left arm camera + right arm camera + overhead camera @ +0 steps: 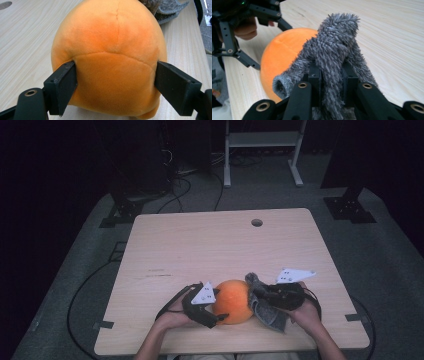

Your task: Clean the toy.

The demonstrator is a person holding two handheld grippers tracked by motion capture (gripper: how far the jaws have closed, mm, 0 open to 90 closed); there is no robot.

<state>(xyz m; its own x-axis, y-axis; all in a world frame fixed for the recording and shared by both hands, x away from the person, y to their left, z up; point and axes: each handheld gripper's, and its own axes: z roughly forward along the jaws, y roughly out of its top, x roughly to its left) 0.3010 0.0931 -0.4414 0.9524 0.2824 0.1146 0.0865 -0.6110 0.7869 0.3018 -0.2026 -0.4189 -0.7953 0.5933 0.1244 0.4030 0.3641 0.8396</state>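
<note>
now the left claw [116, 87] brackets the orange plush [110, 57]; the right claw [331, 82] pinches the grey cloth [332, 47].

No legible text, label, brand, number or sign is found in any of the three views. A short row of dark marks on the table [158, 272] top, seen in the high view, is too small and blurred to read.
</note>
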